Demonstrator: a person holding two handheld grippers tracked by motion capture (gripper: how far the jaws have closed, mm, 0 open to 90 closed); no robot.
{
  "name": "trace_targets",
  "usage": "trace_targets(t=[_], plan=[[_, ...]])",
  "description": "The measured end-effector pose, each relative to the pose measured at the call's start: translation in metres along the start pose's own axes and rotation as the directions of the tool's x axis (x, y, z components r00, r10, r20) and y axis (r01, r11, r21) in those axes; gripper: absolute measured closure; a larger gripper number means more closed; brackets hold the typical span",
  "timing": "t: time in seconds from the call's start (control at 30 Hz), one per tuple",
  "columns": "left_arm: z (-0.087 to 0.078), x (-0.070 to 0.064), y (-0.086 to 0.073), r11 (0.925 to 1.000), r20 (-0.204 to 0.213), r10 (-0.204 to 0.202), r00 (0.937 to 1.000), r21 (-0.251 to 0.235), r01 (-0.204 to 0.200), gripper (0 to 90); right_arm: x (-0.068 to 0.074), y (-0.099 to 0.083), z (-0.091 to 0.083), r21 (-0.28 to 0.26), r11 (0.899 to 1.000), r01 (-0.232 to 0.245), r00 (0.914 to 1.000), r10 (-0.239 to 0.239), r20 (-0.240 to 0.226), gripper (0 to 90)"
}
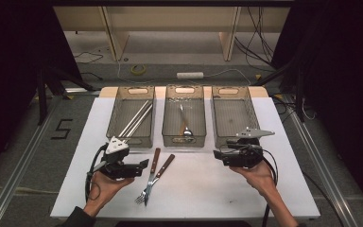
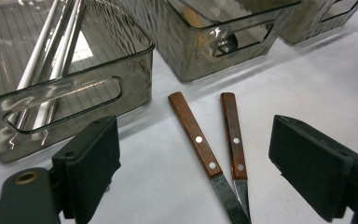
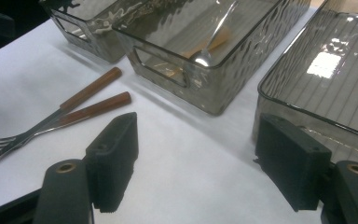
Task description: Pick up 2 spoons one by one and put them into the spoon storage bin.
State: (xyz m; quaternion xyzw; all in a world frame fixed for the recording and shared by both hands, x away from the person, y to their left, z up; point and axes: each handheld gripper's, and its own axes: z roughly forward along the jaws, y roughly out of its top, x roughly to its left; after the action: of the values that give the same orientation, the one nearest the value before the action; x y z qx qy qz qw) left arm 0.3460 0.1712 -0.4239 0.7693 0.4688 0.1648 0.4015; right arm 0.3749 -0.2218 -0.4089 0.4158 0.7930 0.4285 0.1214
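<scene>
Looks like a cutlery sort that's partly done: long metal rods sit in the left ribbed smoky-plastic bin (image 1: 133, 116), a spoon in the middle bin (image 1: 184, 118), the right bin (image 1: 234, 118) is bare. Two wood-handled forks (image 1: 153, 176), riveted, with steel tines crossing, lie on the white counter (image 1: 208, 189) between the tools, still to go. Left tool (image 1: 144, 164) and right tool (image 1: 216, 153) both hang spread wide, holding nothing.

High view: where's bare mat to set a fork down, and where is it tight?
Free: the mat's near strip between the two forks and the right gripper, and the far-left mat beside the left bin. The right bin looks empty. Crowded: the narrow strip between the bin fronts and the fork handles, with the left gripper close beside them.
</scene>
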Motion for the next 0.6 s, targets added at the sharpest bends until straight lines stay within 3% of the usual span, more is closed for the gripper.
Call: trace_targets(t=[0.3,0.6], plan=[[0.009,-0.001,0.006,0.9983,-0.010,-0.003,0.9999,0.058,0.003,15.8,0.003,-0.012,-0.007,-0.016,1.000,0.010,0.9999,-0.010,-0.004,30.0],[0.015,-0.002,0.010,0.9967,-0.008,-0.012,0.9999,0.081,0.012,15.8,0.004,-0.023,-0.013,-0.037,0.999,-0.005,0.9999,0.005,-0.012,28.3]])
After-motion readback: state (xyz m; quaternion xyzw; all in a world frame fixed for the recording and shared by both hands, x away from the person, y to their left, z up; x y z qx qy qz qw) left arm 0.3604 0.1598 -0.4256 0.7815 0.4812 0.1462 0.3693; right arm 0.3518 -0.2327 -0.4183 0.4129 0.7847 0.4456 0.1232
